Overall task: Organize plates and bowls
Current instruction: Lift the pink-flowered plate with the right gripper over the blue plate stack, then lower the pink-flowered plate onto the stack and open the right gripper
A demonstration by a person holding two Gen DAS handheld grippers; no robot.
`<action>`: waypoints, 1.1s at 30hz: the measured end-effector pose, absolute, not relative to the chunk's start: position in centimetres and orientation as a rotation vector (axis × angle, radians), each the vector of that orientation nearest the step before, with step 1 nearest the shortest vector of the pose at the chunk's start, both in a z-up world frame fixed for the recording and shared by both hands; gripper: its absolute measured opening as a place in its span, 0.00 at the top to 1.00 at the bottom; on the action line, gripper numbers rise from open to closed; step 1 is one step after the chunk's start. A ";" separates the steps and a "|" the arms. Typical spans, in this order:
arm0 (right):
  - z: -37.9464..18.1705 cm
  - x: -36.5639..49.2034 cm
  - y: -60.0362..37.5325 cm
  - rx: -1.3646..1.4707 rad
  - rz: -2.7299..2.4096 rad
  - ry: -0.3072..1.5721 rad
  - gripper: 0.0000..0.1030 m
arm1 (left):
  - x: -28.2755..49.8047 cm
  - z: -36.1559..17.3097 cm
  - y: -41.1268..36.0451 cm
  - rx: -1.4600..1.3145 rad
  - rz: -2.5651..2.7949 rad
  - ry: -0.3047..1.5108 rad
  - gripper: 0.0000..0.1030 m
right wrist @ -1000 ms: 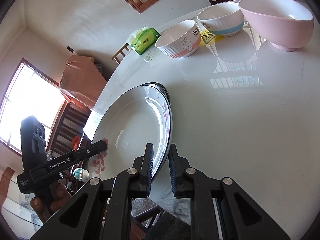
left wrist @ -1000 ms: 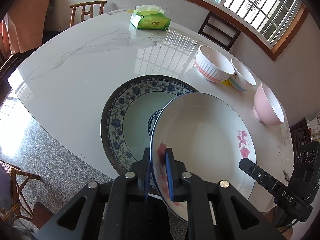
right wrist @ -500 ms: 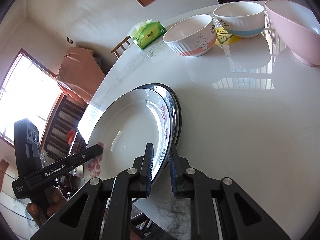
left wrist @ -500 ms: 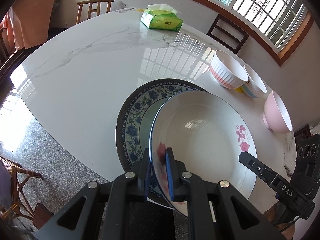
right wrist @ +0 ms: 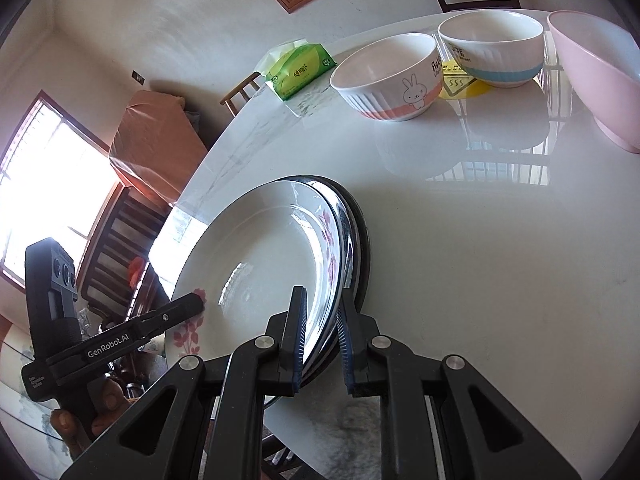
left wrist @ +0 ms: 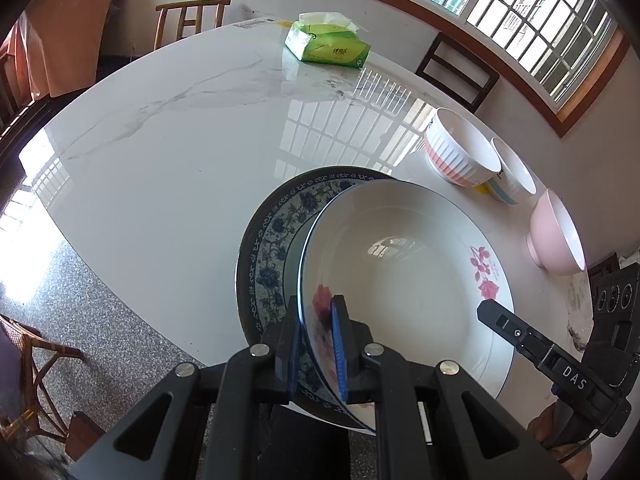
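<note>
A white plate with pink flowers (left wrist: 404, 280) lies tilted over a blue-patterned plate (left wrist: 276, 232) on the round white table (left wrist: 168, 152). My left gripper (left wrist: 318, 344) is shut on the white plate's near rim. My right gripper (right wrist: 322, 340) grips the opposite rim of the white plate (right wrist: 256, 264), its jaws slightly parted around both plate edges. A ribbed rabbit bowl (right wrist: 388, 76), a blue-banded bowl (right wrist: 496, 52) and a pink bowl (right wrist: 600, 72) stand at the far side; they also show in the left wrist view: rabbit bowl (left wrist: 456, 152), blue-banded bowl (left wrist: 514, 172), pink bowl (left wrist: 556, 236).
A green tissue pack (left wrist: 328, 44) lies at the table's far edge. Wooden chairs (left wrist: 188, 20) stand around the table. A yellow sticker (right wrist: 460, 84) lies under the bowls. The table edge runs close below both grippers.
The white plate has come down and moved further over the blue-patterned plate, now nearly nested on it. Both grippers moved with it; the right jaws have parted a little.
</note>
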State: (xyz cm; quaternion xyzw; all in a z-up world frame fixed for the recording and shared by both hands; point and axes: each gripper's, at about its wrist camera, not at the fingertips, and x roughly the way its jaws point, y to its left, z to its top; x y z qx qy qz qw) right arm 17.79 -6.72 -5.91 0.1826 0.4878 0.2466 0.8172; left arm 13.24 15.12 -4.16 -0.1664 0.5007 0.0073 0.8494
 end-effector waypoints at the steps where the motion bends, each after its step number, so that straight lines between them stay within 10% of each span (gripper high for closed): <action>1: -5.9 17.8 -6.6 0.386 0.526 1.039 0.85 | 13.3 -4.2 15.3 -0.350 0.018 1.055 0.86; 33: -6.2 17.9 -4.3 0.311 0.513 1.018 0.85 | 13.5 -5.3 16.5 -0.376 0.019 1.072 0.86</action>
